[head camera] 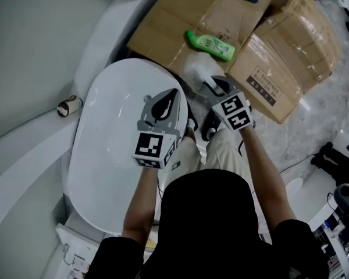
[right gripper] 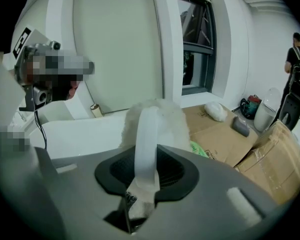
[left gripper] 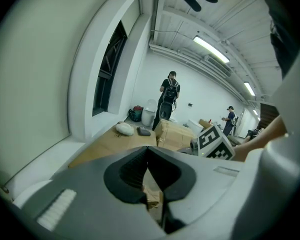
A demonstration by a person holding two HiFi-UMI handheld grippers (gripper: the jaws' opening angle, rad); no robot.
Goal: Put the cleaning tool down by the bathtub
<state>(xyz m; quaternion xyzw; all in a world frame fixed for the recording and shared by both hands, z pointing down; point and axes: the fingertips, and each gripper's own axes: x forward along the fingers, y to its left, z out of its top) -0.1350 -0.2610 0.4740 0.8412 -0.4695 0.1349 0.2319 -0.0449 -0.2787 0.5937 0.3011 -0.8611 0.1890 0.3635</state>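
The cleaning tool [right gripper: 147,129], a white handle with a fluffy head, is sitting clamped in the right claw [right gripper: 145,159], raised just past the bathtub [head camera: 110,156] rim. I judge the carry is ending. Next comes lowering it into the narrow gap before the cardboard [head camera: 186,22], avoiding the green bottle [head camera: 210,45]. The left claw [left gripper: 149,169] is hovering closed, empty.

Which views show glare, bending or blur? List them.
Head view: sharp, faint glare on the glossy white oval bathtub. Left gripper view: fisheye bends the walls; the long ceiling strip lamp is blown out. Right gripper view: same bending; the fluffy white cleaning brush looks soft near the lens.
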